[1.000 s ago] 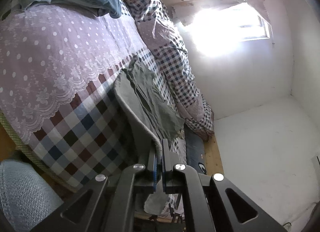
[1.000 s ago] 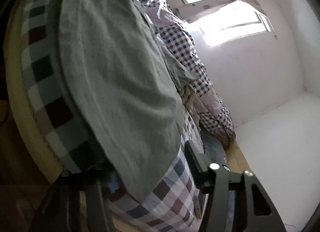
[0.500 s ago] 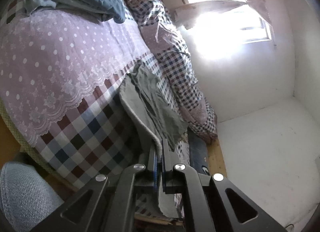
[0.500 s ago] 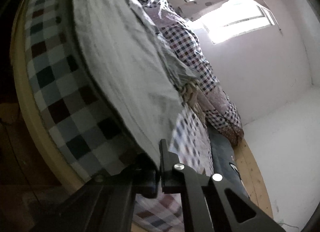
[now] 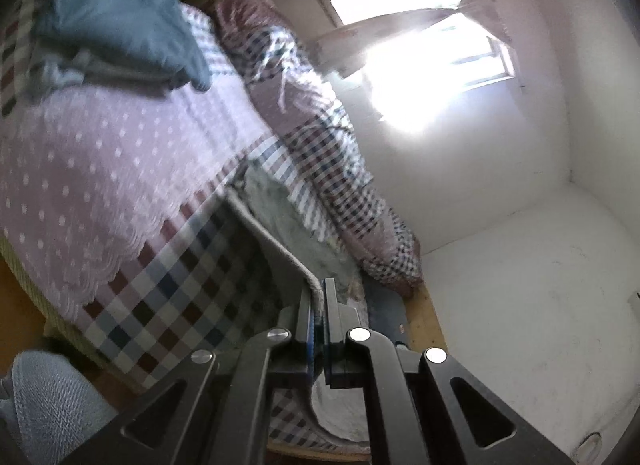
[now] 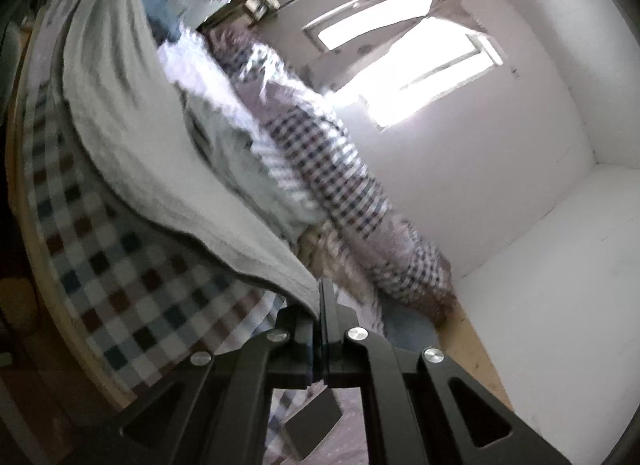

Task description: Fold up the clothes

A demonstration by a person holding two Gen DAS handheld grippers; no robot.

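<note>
Grey-green cloth [image 6: 132,113] runs from the upper left of the right wrist view down to the lower centre, lying on a checked sheet [image 6: 120,277]. The right gripper [image 6: 322,305] is clamped on its corner. In the left wrist view the left gripper [image 5: 320,305] pinches the cloth's [image 5: 280,221] edge at lower centre. A blue pillow [image 5: 120,13] sits upper left, a window [image 5: 420,37] upper right.

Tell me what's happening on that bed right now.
A person is folding clothes with two handheld grippers. The left gripper and the right gripper are each shut on an edge of a grey-green garment, which stretches over the checked bedsheet. A rolled checked quilt lies beyond it.
</note>
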